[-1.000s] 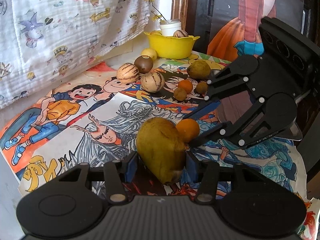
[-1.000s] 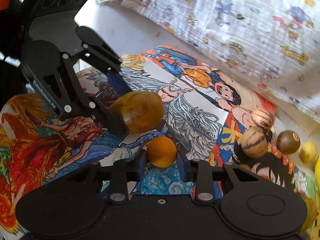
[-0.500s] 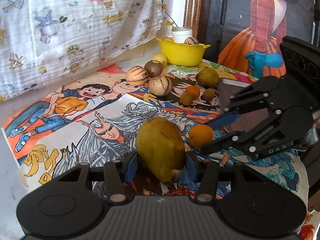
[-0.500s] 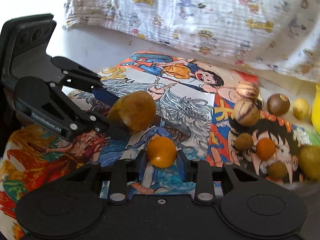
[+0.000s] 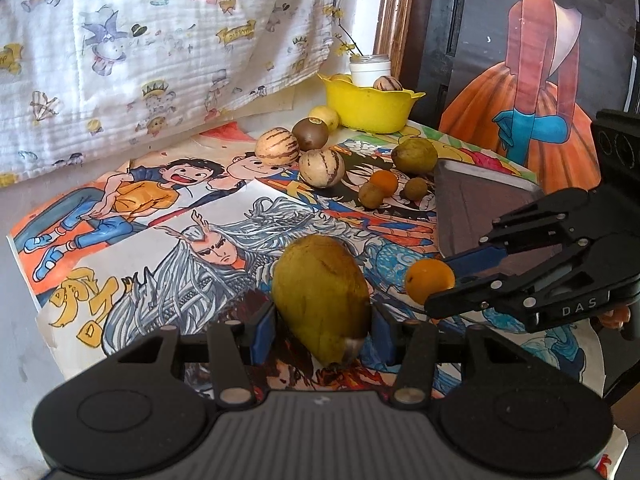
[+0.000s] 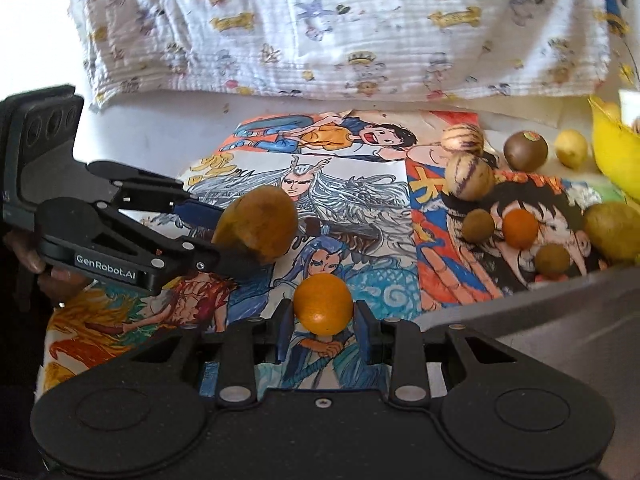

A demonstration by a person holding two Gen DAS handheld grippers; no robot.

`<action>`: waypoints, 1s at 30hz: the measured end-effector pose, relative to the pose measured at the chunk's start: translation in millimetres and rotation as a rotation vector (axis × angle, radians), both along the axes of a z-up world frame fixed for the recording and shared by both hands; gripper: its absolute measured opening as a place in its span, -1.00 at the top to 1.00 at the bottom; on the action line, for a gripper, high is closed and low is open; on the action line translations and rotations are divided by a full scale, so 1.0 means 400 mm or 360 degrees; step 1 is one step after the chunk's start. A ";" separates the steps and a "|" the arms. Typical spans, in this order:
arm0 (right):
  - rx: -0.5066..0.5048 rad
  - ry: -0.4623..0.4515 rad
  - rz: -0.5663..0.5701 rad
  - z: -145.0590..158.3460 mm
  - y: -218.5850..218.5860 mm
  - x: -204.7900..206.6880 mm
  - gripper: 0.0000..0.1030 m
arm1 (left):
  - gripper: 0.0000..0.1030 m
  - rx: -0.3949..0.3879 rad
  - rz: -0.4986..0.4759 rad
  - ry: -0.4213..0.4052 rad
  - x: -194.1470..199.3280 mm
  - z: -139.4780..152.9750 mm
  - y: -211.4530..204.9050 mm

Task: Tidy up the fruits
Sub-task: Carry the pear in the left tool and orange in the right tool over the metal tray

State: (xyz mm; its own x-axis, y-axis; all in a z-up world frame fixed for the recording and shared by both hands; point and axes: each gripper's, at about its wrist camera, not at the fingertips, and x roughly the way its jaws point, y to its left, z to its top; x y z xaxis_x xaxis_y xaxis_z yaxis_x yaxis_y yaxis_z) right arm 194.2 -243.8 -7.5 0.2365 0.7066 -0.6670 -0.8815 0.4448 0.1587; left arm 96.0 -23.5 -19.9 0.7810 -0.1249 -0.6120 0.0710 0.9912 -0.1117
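Note:
My left gripper [image 5: 320, 326] is shut on a yellow-green mango [image 5: 322, 296] and holds it above the cartoon-print mat; the mango also shows in the right wrist view [image 6: 256, 232]. My right gripper [image 6: 324, 324] is shut on a small orange [image 6: 323, 303], which shows in the left wrist view [image 5: 429, 281] just right of the mango. A yellow bowl [image 5: 370, 110] with fruit in it stands at the far back. Loose fruits lie ahead: two striped melons [image 5: 321, 167], a brown round fruit [image 5: 310, 133], a lemon [image 5: 324, 117], a green mango [image 5: 414, 155] and small round fruits [image 5: 383, 182].
A grey metal tray [image 5: 476, 208] lies on the right of the mat, its edge showing in the right wrist view [image 6: 540, 304]. A white patterned cloth [image 5: 140, 48] hangs behind. A white jar [image 5: 370, 70] stands behind the bowl. A dark painted panel [image 5: 520, 60] stands at the right.
Both grippers have drawn back and apart while keeping their fruit; the right gripper with the orange has moved right, towards the tray. More of the mat and far fruits shows.

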 end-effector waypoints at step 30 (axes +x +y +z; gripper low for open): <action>0.0139 -0.0013 -0.0237 -0.020 -0.055 -0.053 0.34 | -0.05 0.0037 -0.0077 0.0005 0.026 0.028 -0.028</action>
State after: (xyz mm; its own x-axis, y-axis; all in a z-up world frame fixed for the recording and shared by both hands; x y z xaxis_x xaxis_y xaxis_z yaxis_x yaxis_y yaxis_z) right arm 173.0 -265.8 -15.6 0.3480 0.7186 -0.6020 -0.8083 0.5553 0.1957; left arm 106.3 -34.9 -8.9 0.7724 -0.1479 -0.6177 0.1185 0.9890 -0.0887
